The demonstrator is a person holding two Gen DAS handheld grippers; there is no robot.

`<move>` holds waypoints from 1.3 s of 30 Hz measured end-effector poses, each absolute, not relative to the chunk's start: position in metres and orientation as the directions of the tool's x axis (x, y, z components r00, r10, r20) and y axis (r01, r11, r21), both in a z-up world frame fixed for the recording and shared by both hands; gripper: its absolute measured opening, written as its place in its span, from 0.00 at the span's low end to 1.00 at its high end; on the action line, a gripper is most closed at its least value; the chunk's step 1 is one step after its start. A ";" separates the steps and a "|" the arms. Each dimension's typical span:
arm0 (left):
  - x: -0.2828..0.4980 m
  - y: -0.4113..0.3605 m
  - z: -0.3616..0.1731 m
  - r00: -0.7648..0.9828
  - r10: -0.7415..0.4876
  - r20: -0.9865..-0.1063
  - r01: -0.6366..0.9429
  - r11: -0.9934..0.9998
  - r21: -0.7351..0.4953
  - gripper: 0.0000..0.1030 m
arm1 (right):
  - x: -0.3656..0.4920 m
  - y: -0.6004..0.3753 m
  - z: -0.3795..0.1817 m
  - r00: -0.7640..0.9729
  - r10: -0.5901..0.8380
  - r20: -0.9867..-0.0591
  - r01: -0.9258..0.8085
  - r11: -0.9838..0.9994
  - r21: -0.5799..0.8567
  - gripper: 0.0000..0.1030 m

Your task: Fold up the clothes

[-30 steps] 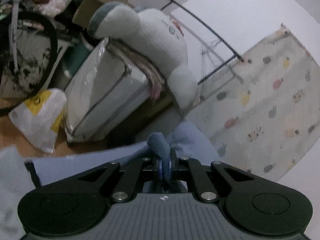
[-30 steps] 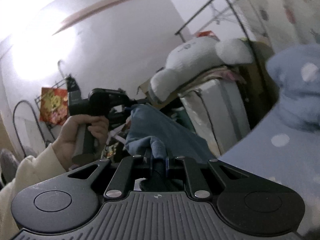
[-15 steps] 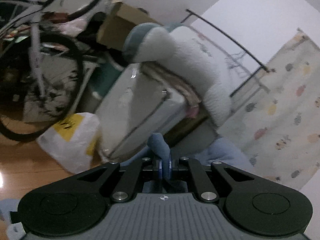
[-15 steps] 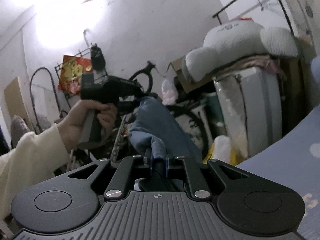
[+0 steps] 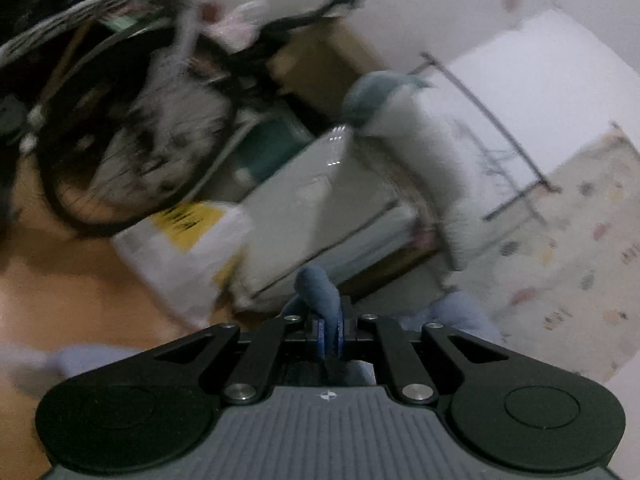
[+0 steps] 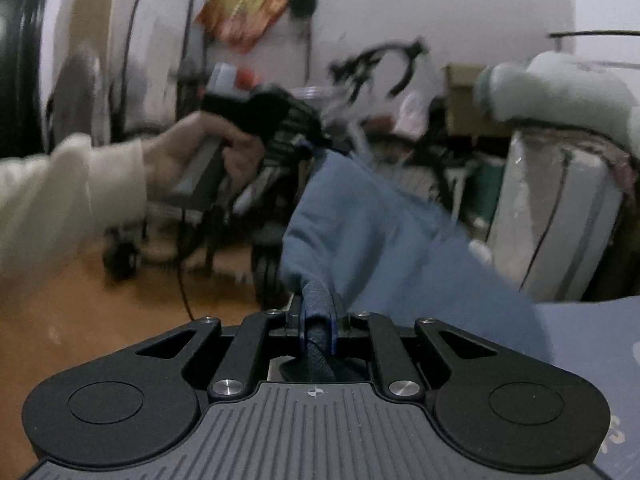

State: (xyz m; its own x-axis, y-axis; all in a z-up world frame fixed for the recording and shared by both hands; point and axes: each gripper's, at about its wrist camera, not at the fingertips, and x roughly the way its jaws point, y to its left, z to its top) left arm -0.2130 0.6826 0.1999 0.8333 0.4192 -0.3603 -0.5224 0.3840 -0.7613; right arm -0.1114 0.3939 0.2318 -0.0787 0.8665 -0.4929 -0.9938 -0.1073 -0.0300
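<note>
A blue garment (image 6: 384,240) hangs stretched in the air between my two grippers. My right gripper (image 6: 318,312) is shut on a bunched blue edge of it, low in the middle of the right wrist view. The cloth runs up and left to my left gripper (image 6: 304,148), held by a hand (image 6: 188,148) in a cream sleeve. In the left wrist view my left gripper (image 5: 329,320) is shut on another fold of the blue garment (image 5: 318,286), which pokes up between the pads. More blue cloth (image 5: 460,316) shows behind the fingers.
A bicycle (image 5: 132,140), a white and yellow bag (image 5: 188,248), a white wrapped case (image 5: 320,208) with a plush toy (image 5: 420,148) on it and a clothes rack (image 5: 500,132) stand beyond. Wooden floor (image 6: 100,312) lies at left. A blue dotted sheet (image 6: 592,344) is at lower right.
Both grippers have swung left and sunk, still holding the garment. The floor and bicycle have come into view, the patterned curtain has slid right, and the right gripper has rolled so the room looks level.
</note>
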 end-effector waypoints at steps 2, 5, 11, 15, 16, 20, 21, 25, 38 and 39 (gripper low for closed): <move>-0.220 0.684 0.174 0.805 0.435 -0.403 -0.564 0.353 -0.746 0.09 | -0.124 0.401 0.216 -0.068 0.847 -0.527 -0.993 -0.106 -0.044 0.13; -0.224 0.686 0.145 0.777 0.446 -0.445 -0.603 0.321 -0.730 0.09 | -0.137 0.408 0.198 -0.048 0.822 -0.568 -0.994 -0.095 -0.054 0.14; -0.230 0.679 0.132 0.751 0.459 -0.474 -0.648 0.377 -0.662 0.23 | -0.157 0.409 0.181 -0.012 0.770 -0.638 -0.991 -0.094 -0.095 0.40; -0.240 0.673 0.149 0.726 0.505 -0.468 -0.683 0.443 -0.581 0.37 | -0.160 0.393 0.195 -0.055 0.769 -0.637 -0.988 -0.132 -0.074 0.52; -0.243 0.671 0.157 0.715 0.527 -0.459 -0.694 0.458 -0.555 0.40 | -0.158 0.387 0.202 -0.074 0.776 -0.627 -0.988 -0.141 -0.058 0.57; -0.249 0.659 0.190 0.701 0.617 -0.357 -0.703 0.516 -0.489 0.62 | -0.143 0.374 0.230 -0.084 0.847 -0.525 -0.994 -0.109 -0.015 0.75; -0.245 0.654 0.200 0.709 0.628 -0.320 -0.696 0.550 -0.461 0.65 | -0.140 0.374 0.233 -0.047 0.866 -0.498 -0.996 -0.078 -0.041 0.75; -0.210 0.628 0.224 0.773 0.584 -0.248 -0.634 0.715 -0.294 0.74 | -0.131 0.394 0.221 0.083 0.887 -0.454 -0.995 0.045 -0.095 0.76; -0.154 0.624 0.149 0.741 0.562 -0.368 -0.650 0.737 -0.184 0.84 | -0.125 0.422 0.138 0.209 0.807 -0.553 -0.974 0.123 -0.188 0.77; -0.156 0.624 0.146 0.735 0.571 -0.367 -0.660 0.725 -0.194 0.89 | -0.125 0.421 0.137 0.204 0.805 -0.557 -0.975 0.117 -0.187 0.78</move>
